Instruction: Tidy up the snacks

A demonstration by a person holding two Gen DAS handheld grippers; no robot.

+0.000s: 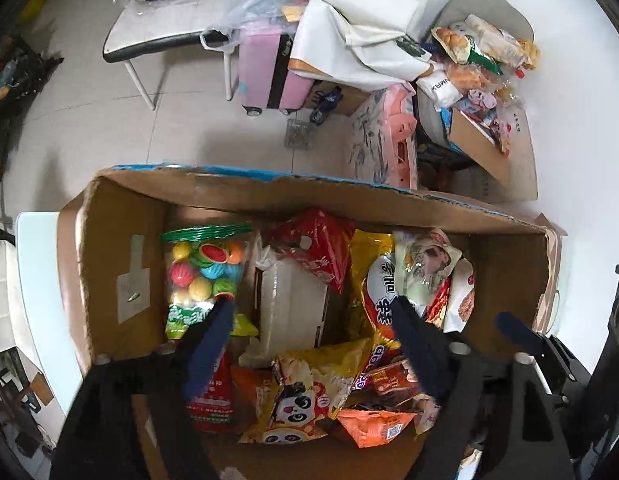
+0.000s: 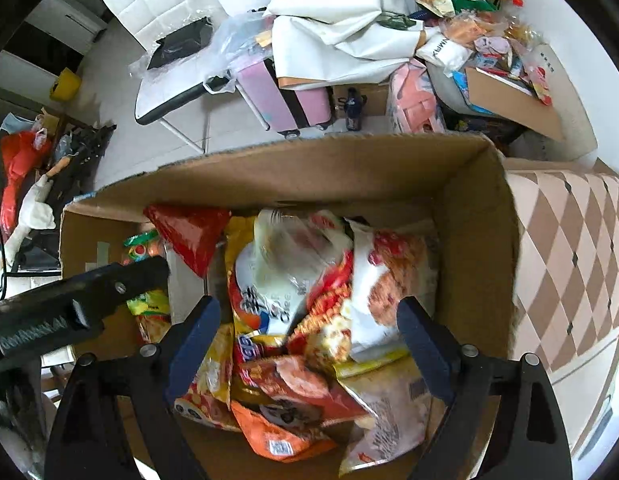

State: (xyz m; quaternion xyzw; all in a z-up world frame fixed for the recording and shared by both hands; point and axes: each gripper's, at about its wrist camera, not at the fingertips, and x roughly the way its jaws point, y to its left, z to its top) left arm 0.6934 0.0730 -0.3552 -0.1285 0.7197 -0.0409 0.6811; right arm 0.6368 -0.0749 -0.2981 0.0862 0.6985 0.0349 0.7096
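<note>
- Both tongs hang over an open cardboard box (image 1: 269,188) packed with snack packets; the left tongs (image 1: 313,312) are spread wide and hold nothing.
- The right tongs (image 2: 305,316) are likewise spread wide and empty, above a heap of packets on the box's right side.
- Just beyond the left tongs' left finger stands a clear bag of coloured candy balls (image 1: 203,272) against the box's left wall.
- Between the left tongs' fingers sits a white carton (image 1: 289,304), with a red packet (image 1: 317,248) leaning behind it.
- Below the left tongs lies a yellow panda packet (image 1: 305,396), with an orange packet (image 1: 373,424) beside it.
- The box rests on a pale desk (image 1: 37,264) whose edge shows to the left of the left tongs.
- To the right of the right tongs runs a brown-and-cream diamond-patterned surface (image 2: 569,240), touching the box's wall.
- Beyond the box, pale floor tiles (image 1: 109,120) stretch to a white chair (image 1: 149,32) carrying a dark bag in clear plastic.
- A pink suitcase (image 1: 265,76) stands beside the chair, draped with white cloth (image 1: 349,40).
- Far right of the tongs, more snacks (image 1: 481,56) pile up over a second, smaller cardboard box (image 1: 477,148).
- In the right wrist view, the left tongs' black body crosses the lower left.
</note>
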